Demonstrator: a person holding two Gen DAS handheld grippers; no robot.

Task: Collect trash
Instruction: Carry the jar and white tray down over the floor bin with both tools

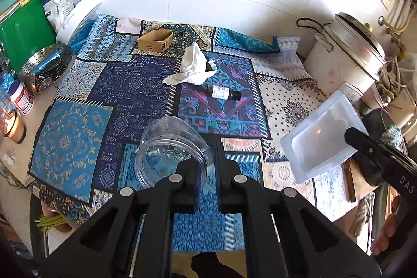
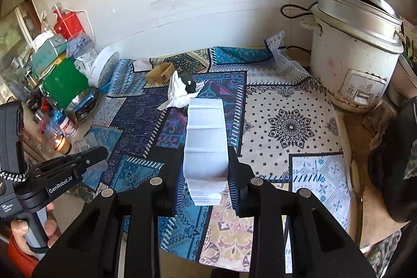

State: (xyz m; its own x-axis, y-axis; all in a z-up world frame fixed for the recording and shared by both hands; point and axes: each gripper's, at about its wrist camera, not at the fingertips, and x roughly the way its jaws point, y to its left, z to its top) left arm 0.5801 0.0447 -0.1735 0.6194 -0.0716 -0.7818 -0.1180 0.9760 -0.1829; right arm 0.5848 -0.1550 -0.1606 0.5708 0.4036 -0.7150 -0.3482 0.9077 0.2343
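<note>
Slippage is the worry: left tool pinches only the clear jar's thin rim, right tool clamps a white tray; tissue and bottle remain on the desk.

Stood at right: white rice cooker. Lay across centre: patterned cloth. At left: lit candle, green box.

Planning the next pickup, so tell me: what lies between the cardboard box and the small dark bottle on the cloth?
A crumpled white tissue lies between the cardboard box and the dark bottle, seen in the left wrist view.
</note>
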